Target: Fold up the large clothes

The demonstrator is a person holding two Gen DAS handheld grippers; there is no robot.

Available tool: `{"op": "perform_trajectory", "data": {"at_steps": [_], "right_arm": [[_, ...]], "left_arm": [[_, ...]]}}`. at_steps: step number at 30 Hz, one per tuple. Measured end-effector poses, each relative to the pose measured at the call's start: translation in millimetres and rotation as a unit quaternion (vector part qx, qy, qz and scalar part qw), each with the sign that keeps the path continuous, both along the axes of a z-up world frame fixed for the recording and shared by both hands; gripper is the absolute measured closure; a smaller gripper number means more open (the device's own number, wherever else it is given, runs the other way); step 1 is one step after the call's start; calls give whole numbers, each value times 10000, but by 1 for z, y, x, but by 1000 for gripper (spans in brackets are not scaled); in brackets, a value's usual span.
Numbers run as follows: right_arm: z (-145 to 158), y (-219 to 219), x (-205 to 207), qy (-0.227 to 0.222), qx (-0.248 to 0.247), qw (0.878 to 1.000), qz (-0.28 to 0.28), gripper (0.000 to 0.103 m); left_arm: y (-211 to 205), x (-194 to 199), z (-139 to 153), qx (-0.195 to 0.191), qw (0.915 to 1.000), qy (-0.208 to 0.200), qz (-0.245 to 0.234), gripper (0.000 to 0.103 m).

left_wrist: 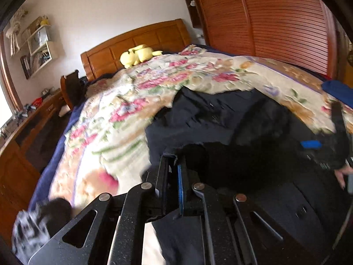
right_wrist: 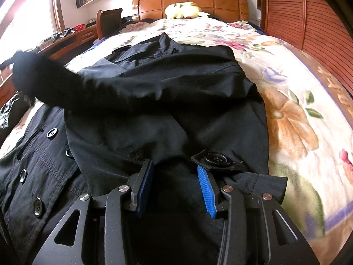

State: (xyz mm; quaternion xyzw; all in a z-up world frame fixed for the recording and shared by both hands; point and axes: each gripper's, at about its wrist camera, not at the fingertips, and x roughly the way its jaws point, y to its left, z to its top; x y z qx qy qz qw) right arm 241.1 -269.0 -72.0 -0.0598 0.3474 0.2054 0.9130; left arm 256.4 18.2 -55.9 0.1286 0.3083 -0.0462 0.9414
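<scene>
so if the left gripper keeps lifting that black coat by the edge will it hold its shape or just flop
Likely flop: the black coat creases softly across the floral blanket, and the edge pinched in the left gripper hangs limp. Probably heavyish, being large with big buttons. The right gripper is open above it.

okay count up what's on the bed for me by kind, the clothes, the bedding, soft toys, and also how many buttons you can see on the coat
Coats: 1, the black coat
Floral blankets: 1
Yellow soft toys: 1
Coat buttons in the right wrist view: 5, at and
Total: 3 things on the bed, plus 5 buttons
</scene>
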Motion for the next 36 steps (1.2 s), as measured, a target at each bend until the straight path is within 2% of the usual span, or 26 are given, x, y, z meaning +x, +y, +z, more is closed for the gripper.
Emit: {"op": "perform_trajectory", "data": {"at_steps": [10, 22, 29, 34, 36], "right_arm": [[-1, -1, 0, 15, 12, 10000, 2, 60], [0, 0, 1, 38, 59, 10000, -3, 60], [0, -2, 0, 45, 81, 10000, 3, 60], [0, 0, 1, 43, 46, 10000, -6, 60], [0, 1, 0, 34, 32, 10000, -11, 60]], "left_arm": [[-8, -76, -42, -728, 9967, 364, -14, 96], [-19, -117, -72, -1242, 9900, 663, -44, 96], [-13, -133, -70, -1480, 9866, 677, 94, 96], [-1, -144, -64, -1474, 9871, 596, 197, 95], [5, -146, -65, -1428, 9873, 648, 260, 89]]}}
